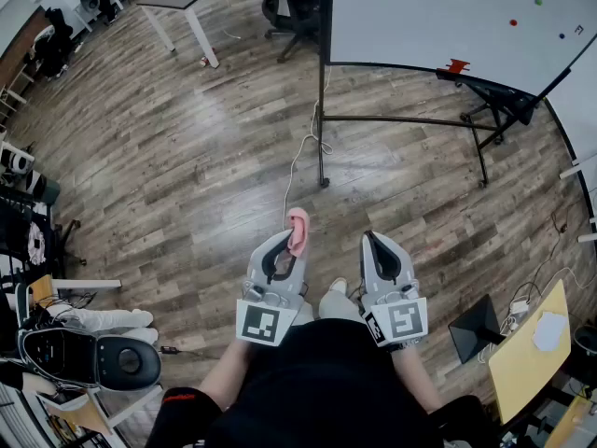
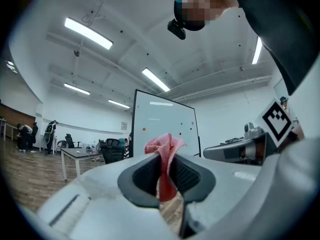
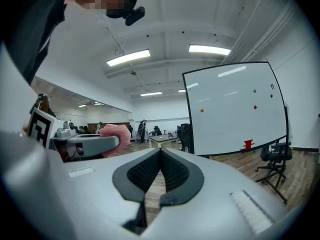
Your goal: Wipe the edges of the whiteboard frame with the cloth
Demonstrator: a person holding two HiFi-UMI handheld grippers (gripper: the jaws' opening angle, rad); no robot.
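1. Cloth, pink, pokes from the left hand-held gripper at the head view's lower centre; the left gripper view alone shows the jaws clamped on it.
2. Right hand-held gripper: its own view shows jaws together, empty.
3. Whiteboard stands upper right, well apart.

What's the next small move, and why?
Probably walk forward and raise the left gripper toward the whiteboard frame, which stands well ahead across the floor; the gripper's jaws are shut on the cloth, so it is ready to wipe.

No text, label, brand or number can be read anywhere.
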